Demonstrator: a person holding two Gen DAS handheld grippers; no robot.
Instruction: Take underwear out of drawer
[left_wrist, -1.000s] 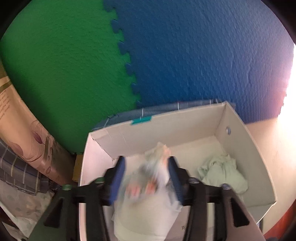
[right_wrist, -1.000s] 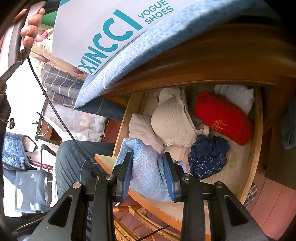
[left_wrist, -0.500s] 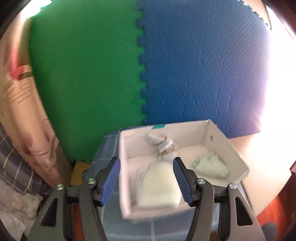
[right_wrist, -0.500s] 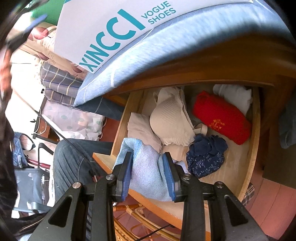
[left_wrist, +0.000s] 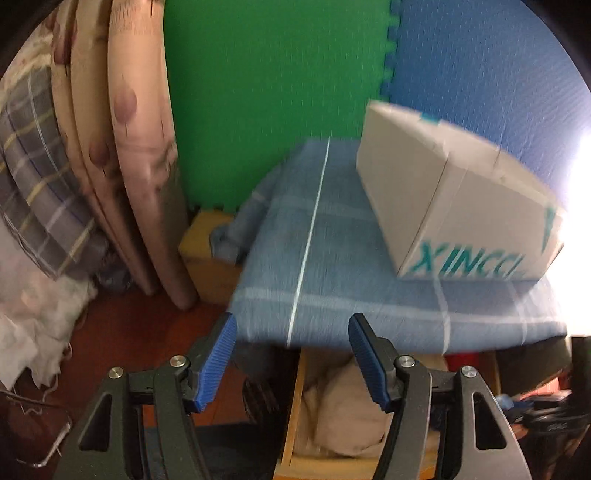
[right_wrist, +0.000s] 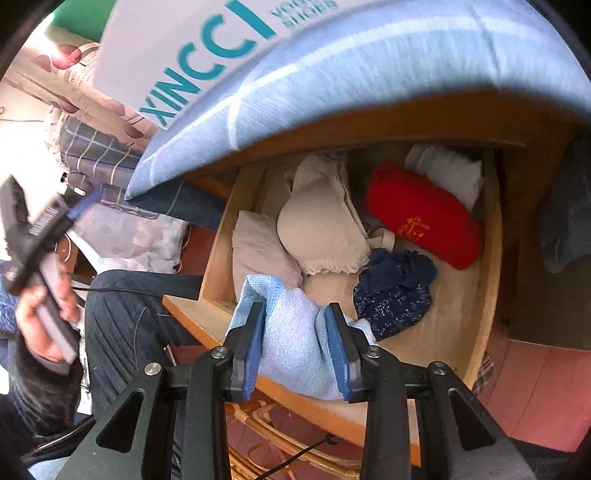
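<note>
Meanwhile right claw (right_wrist: 297, 345) clamps the light-blue cloth (right_wrist: 291, 343) over the drawer (right_wrist: 491, 258); left claw (left_wrist: 291, 363) gapes empty.

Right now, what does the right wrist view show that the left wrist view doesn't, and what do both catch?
Right wrist only: the right gripper shut on a light blue knitted garment at the wooden drawer's front, plus a red roll and navy speckled garment.
Left wrist only: the empty left gripper, green foam mat.
Both: white XINCCI shoe box, blue checked cloth.
</note>
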